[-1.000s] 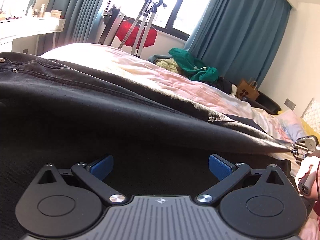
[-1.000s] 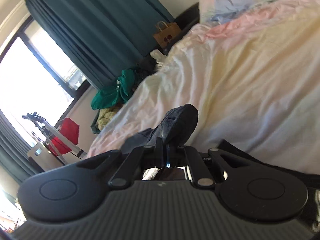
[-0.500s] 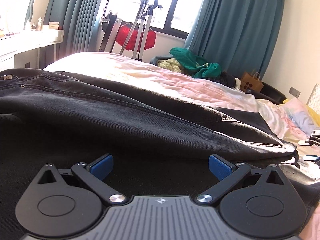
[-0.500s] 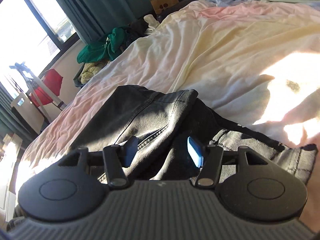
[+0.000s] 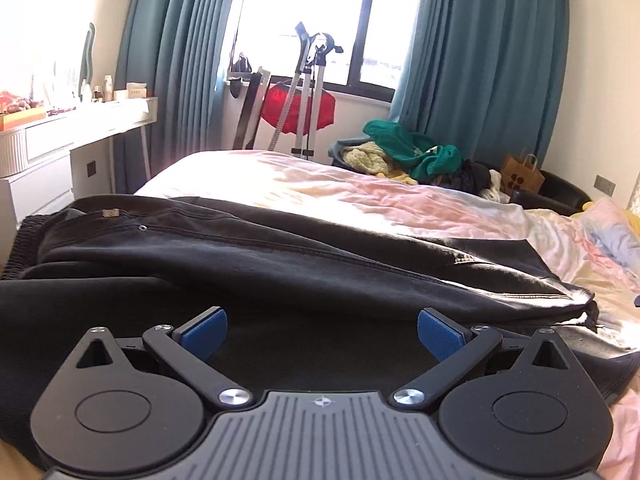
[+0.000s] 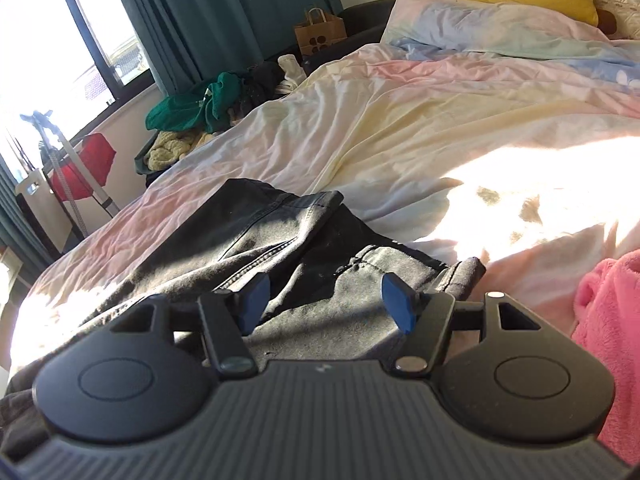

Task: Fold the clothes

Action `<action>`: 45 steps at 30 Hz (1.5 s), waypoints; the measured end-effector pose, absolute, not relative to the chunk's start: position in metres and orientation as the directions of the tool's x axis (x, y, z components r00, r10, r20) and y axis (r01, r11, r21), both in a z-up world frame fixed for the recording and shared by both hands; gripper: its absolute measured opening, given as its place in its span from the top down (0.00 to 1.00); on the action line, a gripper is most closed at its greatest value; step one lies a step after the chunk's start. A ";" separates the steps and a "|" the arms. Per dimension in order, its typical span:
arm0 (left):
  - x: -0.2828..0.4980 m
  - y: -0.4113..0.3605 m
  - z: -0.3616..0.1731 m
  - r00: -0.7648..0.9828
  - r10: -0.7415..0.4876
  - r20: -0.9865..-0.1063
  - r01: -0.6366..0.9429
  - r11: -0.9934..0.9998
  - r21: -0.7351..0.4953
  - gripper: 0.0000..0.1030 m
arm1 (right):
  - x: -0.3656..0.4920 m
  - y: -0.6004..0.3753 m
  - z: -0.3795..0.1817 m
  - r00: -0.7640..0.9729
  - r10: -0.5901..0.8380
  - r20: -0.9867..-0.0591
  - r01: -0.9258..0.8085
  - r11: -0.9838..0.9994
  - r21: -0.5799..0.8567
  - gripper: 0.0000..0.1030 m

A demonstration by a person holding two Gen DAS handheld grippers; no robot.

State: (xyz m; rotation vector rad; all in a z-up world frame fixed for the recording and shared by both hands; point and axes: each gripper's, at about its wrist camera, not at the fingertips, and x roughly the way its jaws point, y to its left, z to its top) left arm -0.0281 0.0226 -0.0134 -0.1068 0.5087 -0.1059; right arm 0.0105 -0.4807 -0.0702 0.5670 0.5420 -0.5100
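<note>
Black jeans lie folded lengthwise across the bed, waistband to the left, leg ends to the right. My left gripper is open and empty, low over the near part of the jeans. In the right wrist view the jeans' leg ends lie loosely overlapped on the sheet. My right gripper is open and empty just above them, its blue pads clear of the cloth.
The bed has a pastel sheet with pillows at its head. A pile of clothes lies beyond the far side, near a paper bag. A white desk stands left. Pink fleece shows at right.
My right gripper has opened and let go of the jeans' leg end, which now lies on the bed. It has backed off. The left gripper has lifted slightly, still open.
</note>
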 end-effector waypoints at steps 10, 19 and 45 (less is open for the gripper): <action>-0.060 0.107 0.018 0.844 -0.030 -0.535 -0.043 0.991 -0.123 0.00 | -0.006 -0.526 -0.102 0.619 -0.360 -0.698 0.755 0.518 0.402 0.24; -0.063 0.190 0.002 0.829 -0.057 -0.557 -0.274 0.826 -0.492 0.01 | 0.013 -0.541 -0.138 0.594 -0.240 -0.768 0.778 0.415 0.471 0.24; -0.166 0.273 0.022 0.817 0.350 -0.458 -0.574 0.423 -0.701 0.02 | 0.004 -0.549 -0.116 0.746 -0.208 -0.632 0.652 0.418 0.632 0.93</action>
